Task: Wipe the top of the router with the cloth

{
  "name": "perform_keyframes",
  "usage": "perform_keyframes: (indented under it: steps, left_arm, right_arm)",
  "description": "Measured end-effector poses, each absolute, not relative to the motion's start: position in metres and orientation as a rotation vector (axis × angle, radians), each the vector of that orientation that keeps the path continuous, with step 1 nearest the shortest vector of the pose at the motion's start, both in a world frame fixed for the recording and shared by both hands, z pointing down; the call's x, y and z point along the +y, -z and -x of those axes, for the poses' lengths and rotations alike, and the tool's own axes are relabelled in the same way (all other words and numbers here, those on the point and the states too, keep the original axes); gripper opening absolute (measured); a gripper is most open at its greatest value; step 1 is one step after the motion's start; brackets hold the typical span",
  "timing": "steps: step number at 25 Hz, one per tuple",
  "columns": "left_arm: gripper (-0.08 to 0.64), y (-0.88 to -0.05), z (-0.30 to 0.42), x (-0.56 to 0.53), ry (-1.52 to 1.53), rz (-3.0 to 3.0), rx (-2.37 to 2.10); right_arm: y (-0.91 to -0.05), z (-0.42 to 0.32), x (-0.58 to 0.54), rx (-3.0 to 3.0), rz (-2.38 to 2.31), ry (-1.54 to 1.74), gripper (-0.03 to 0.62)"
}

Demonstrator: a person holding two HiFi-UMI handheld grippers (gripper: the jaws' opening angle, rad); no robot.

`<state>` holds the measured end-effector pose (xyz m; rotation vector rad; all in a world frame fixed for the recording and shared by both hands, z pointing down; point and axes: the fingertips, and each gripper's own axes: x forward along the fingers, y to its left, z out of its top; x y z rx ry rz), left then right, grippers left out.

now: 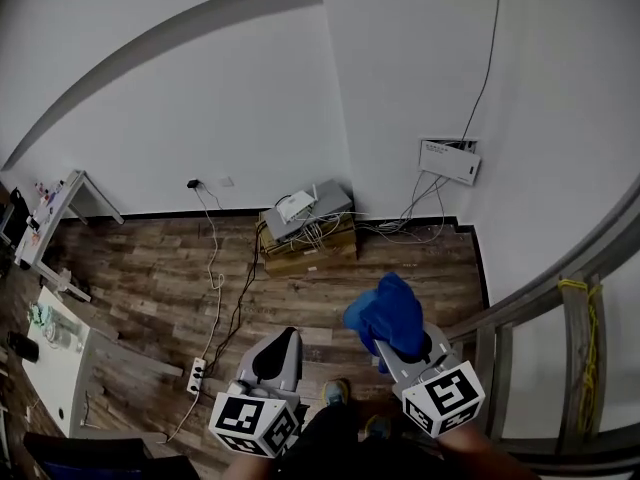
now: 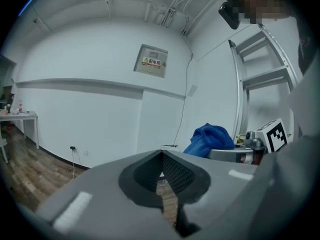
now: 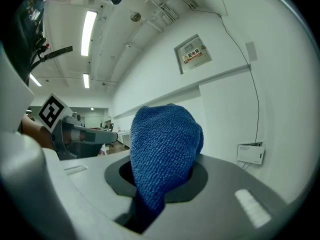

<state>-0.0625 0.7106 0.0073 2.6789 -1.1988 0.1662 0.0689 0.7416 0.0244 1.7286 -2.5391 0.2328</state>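
Note:
The router (image 1: 296, 206) is a small white box on a grey case atop cardboard boxes (image 1: 308, 248), on the floor by the far wall. It is far ahead of both grippers. My right gripper (image 1: 398, 344) (image 3: 162, 170) is shut on the blue cloth (image 1: 386, 313) (image 3: 165, 144), which bunches up above its jaws. The cloth (image 2: 210, 138) also shows in the left gripper view, beside the right gripper (image 2: 250, 151). My left gripper (image 1: 281, 352) (image 2: 162, 173) is shut with nothing in it. Both are held at waist height over the wooden floor.
Cables run from the boxes to a white wall box (image 1: 449, 160) and across the floor to a power strip (image 1: 196, 373). White desks (image 1: 55, 353) stand at the left. A metal ladder frame (image 1: 560, 318) is at the right.

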Motion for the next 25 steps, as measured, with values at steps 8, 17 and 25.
perform_keyframes:
  steps: [8, 17, 25]
  left_arm:
    - [0.0, -0.047, 0.048, 0.641, -0.121, -2.632, -1.208]
    - [0.0, -0.096, 0.04, 0.402, -0.088, -2.567, -1.147]
    - [0.0, -0.08, 0.044, 0.138, -0.137, -2.552, -1.115]
  right_arm:
    - [-0.055, -0.081, 0.675, -2.518, -1.677, -0.22, 0.101]
    - [-0.111, -0.074, 0.442, -2.473, -1.573, -0.273, 0.101]
    - [-0.09, -0.051, 0.174, -2.473, -1.535, -0.334, 0.101]
